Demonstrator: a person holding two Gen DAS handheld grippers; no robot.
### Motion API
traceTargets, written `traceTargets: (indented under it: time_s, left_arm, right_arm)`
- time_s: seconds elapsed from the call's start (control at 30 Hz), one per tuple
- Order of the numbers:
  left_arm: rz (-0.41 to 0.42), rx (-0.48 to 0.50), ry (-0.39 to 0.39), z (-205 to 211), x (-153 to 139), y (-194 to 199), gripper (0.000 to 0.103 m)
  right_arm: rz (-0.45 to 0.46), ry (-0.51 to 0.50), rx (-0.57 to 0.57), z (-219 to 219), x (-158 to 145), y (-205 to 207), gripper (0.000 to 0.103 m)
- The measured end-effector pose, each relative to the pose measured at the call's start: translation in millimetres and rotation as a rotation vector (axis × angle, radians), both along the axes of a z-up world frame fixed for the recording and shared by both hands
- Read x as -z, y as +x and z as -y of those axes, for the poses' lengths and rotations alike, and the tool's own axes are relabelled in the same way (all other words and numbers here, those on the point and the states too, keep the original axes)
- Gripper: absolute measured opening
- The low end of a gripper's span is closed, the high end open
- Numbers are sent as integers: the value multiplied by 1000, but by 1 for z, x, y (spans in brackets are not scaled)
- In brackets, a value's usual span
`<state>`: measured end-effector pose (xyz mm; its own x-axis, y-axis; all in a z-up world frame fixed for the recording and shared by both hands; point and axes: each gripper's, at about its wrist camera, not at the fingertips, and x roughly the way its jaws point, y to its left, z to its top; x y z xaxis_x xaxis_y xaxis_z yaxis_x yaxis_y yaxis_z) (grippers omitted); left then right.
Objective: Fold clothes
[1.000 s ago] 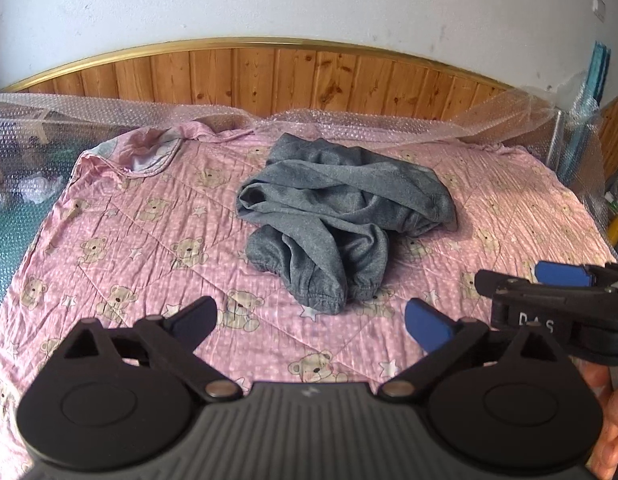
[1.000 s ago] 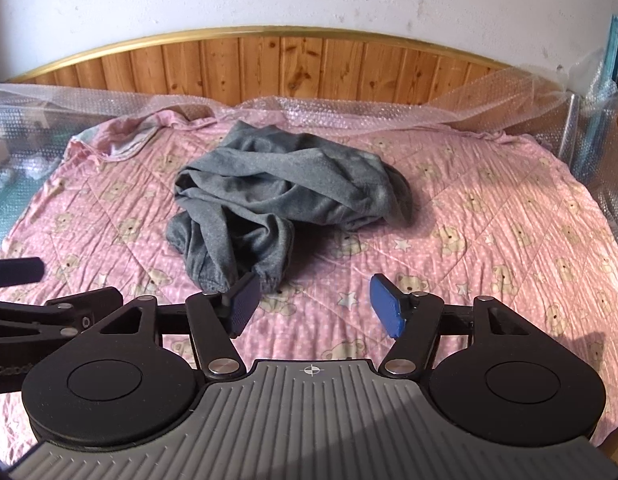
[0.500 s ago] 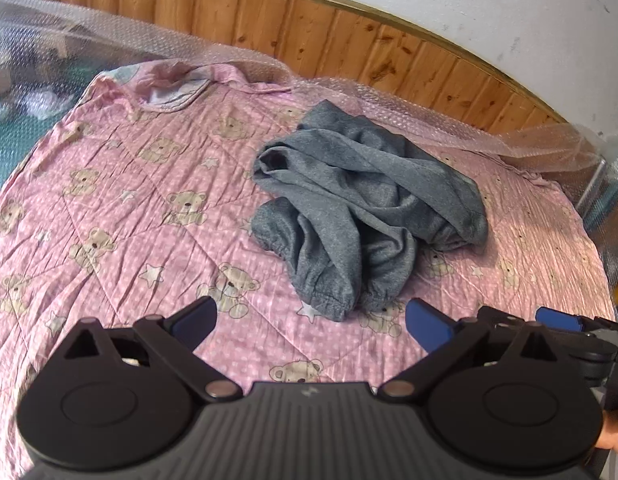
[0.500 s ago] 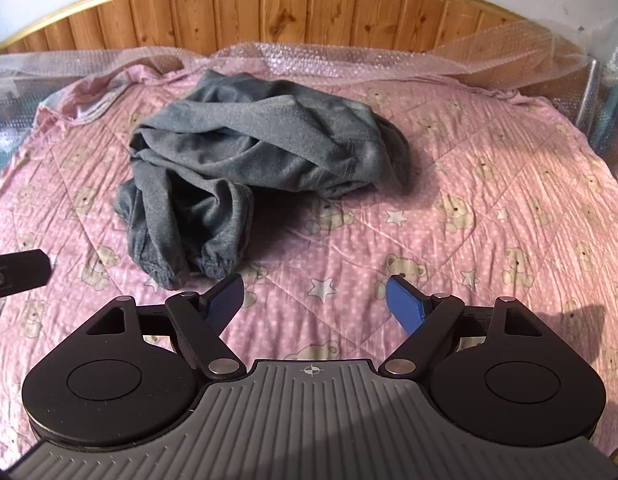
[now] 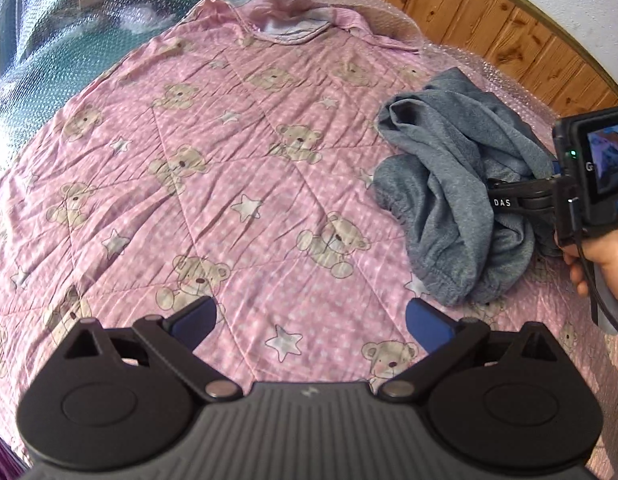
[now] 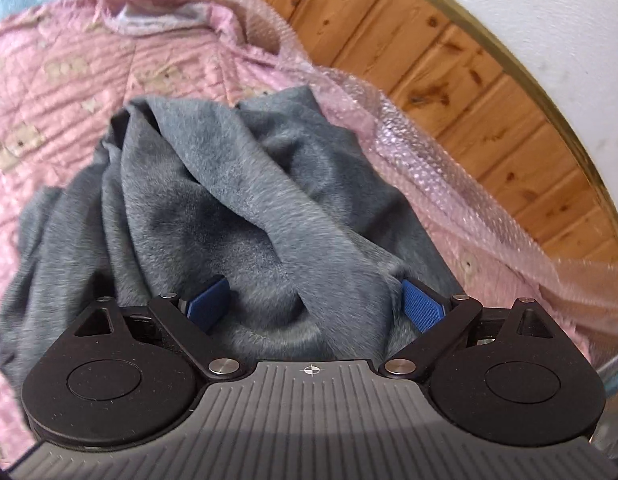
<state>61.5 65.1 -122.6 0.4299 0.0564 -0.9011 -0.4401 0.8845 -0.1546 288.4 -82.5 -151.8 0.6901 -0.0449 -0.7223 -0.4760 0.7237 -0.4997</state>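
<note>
A crumpled grey garment (image 5: 457, 184) lies in a heap on the bed, on a pink quilt (image 5: 229, 184) printed with teddy bears and stars, toward the side nearest the wooden headboard (image 6: 449, 92). Clear bubble wrap (image 6: 409, 152) is bunched along the quilt's edge between the heap and the headboard.

The right gripper (image 6: 315, 306) is down over the heap. Its fingers (image 6: 423, 311) are opening and stand wide apart, with folds of grey cloth bulging up between the two blue pads. The cloth lies right against both pads, but they are not pinching it. In the left wrist view the same gripper comes in from the right edge, a hand (image 5: 603, 258) wrapped round its handle, its front end buried among the folds.

The left gripper (image 5: 311, 318) hangs over bare quilt beside the heap. Its fingers (image 5: 427, 326) are spread wide with only the printed fabric showing between them. The nearest cuffed end of the garment lies just beyond its right finger, apart from it.
</note>
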Motion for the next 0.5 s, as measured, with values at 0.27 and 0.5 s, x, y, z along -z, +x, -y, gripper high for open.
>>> traceTargets:
  time_s: [0.27, 0.5]
  left_arm:
    - [10, 11, -24, 11, 10, 40, 103]
    - [43, 149, -20, 56, 19, 95, 103]
  right_arm:
    - [61, 296, 58, 75, -94, -8, 8]
    - [65, 348, 625, 301, -77, -70, 13]
